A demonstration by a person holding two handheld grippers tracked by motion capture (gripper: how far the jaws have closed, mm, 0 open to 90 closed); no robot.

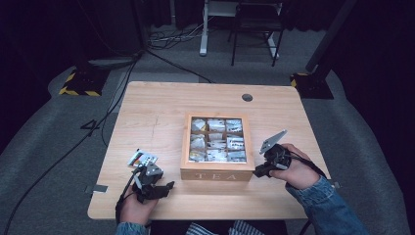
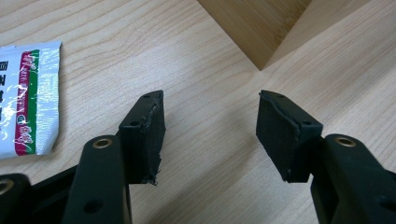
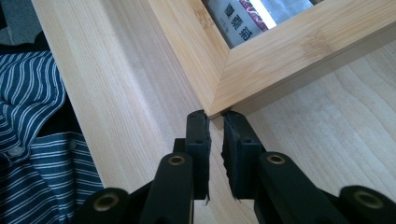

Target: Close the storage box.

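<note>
Right tongs (image 3: 215,116) sit at the near right corner of the tea box (image 1: 217,172), jaws nearly pressed together with just a slit between them and nothing caught in it; the tips are at the lid's corner, right by the seam. The box stands mid-worktop, lid down, sachets visible through its window, "TEA" lettered on the front wall. My read: this is the lid-opening step, with the tips about to work under that corner. Left tongs (image 1: 164,188) hover near the front left corner of the worktop (image 1: 161,105), jaws spread about halfway and empty over bare wood, the box's near left corner just ahead of them. A loose sachet (image 1: 143,158) lies flat just beyond them, left of the box and apart from it. Next move, I'd say: tips need to catch the lid's edge and lift, while the left tongs steady the box so it doesn't slide.
</note>
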